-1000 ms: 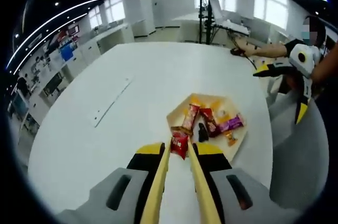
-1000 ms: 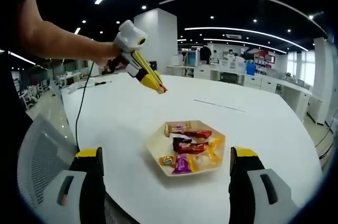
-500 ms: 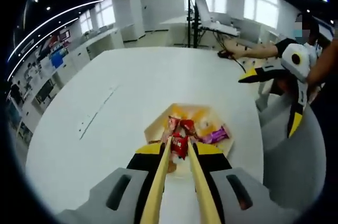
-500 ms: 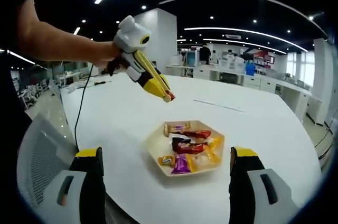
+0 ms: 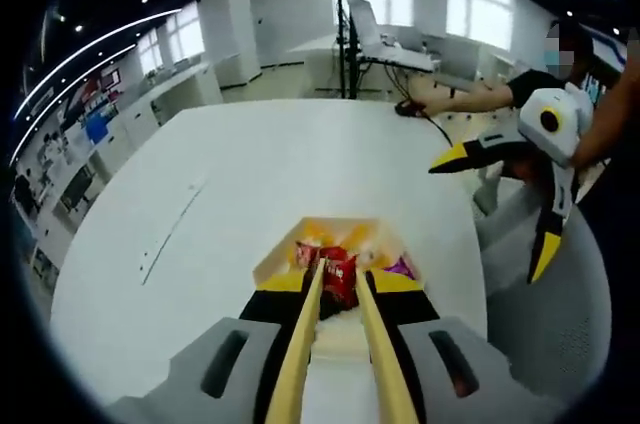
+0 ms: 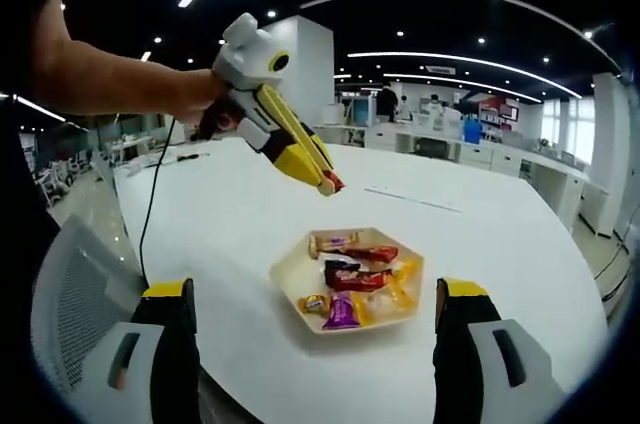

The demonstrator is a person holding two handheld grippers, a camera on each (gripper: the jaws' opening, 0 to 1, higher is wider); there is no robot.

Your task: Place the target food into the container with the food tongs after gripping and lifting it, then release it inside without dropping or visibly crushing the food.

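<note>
My left gripper [image 5: 338,282] is shut on a small red snack packet [image 5: 340,274], held in the air over the near edge of a beige hexagonal tray [image 5: 272,258]. In the right gripper view that left gripper [image 6: 329,183] hangs above the tray's [image 6: 286,280] far left side with the red packet [image 6: 333,182] at its tips. Several wrapped snacks [image 6: 362,279] lie in the tray. My right gripper [image 6: 315,290] is wide open with nothing between its jaws, near the table's edge. It appears open at the right of the left gripper view [image 5: 500,206].
The tray sits on a large white round table [image 6: 230,214]. A grey mesh chair [image 6: 70,314] stands at the near left and a black cable [image 6: 150,209] runs over the table edge. A person [image 5: 520,89] sits at the far side beside a laptop stand [image 5: 385,29].
My left gripper has carried the red packet forward and now hangs over the tray's edge. The right gripper has stayed open and still.
</note>
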